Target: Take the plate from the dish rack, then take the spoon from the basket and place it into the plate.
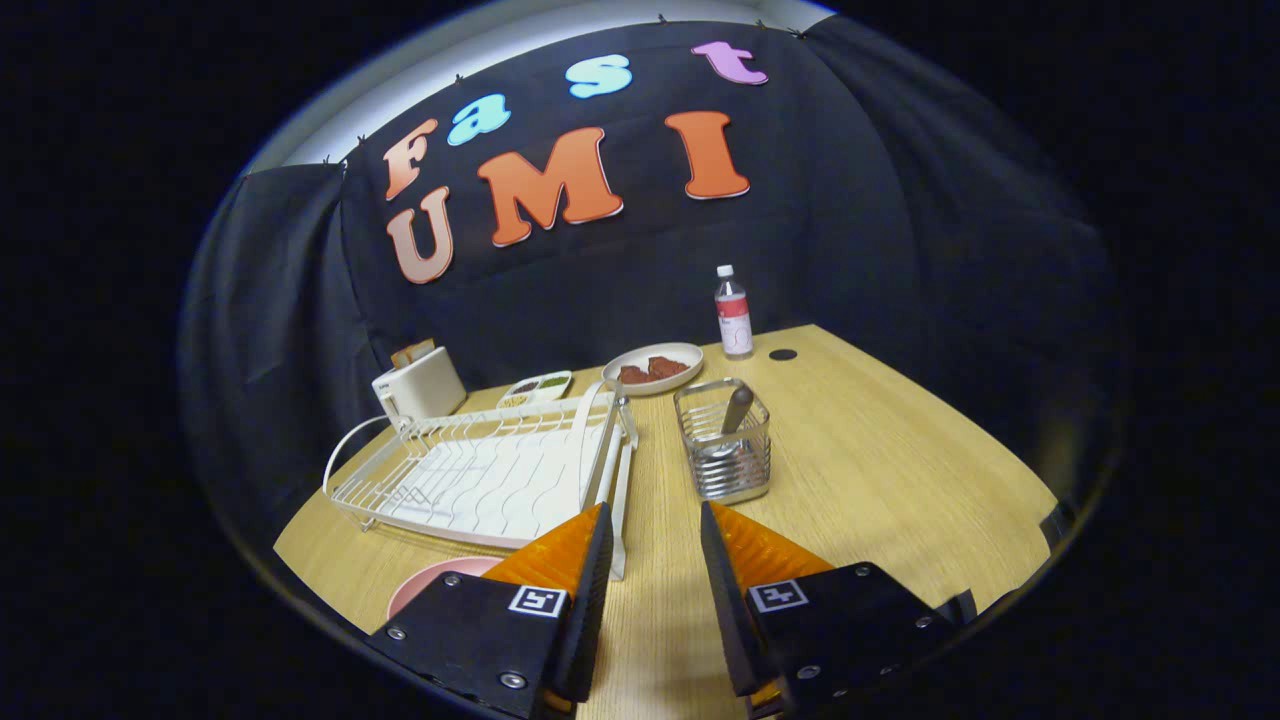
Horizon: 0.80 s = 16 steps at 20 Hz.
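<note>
Pink plate (432,584) lies flat on the tabletop (880,480), beside and partly behind one finger of the claw (654,540), just in front of the dish rack (480,470), which holds no dishes. We judge the plate step done. The spoon (735,412) stands in the wire basket (723,440), ahead of the claw, slightly toward the other finger. Claw fingers are apart with nothing between them.

Risks, as we judge them: the spoon sits low inside the basket, so a grip on the short exposed handle may slip or tip the basket. The carry to the plate could clip the rack's raised edge.

Beyond the basket are a dish of food (655,367), a bottle (733,313), and a toaster (418,385). The bottle's label is too small to read.
</note>
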Each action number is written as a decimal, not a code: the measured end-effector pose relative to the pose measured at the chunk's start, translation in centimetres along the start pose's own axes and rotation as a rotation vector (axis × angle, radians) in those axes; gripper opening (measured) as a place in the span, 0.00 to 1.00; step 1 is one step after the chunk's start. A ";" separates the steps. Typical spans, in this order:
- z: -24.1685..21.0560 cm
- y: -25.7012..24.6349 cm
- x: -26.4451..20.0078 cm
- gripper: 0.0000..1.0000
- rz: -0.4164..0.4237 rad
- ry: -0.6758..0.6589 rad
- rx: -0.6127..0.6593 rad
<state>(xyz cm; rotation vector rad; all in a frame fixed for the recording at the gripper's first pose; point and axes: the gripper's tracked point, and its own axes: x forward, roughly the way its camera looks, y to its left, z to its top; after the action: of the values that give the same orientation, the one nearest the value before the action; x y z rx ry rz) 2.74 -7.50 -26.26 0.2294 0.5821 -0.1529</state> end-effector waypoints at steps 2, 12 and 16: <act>1.6 -1.5 1.1 0.53 -0.037 -0.054 -0.005; 2.8 -4.6 5.9 0.45 -0.114 -0.138 -0.057; 2.4 -4.4 7.1 0.33 -0.111 -0.136 -0.085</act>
<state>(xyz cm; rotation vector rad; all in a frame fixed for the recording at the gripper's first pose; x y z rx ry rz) 8.91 -12.90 -29.04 0.1031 0.4651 -0.2481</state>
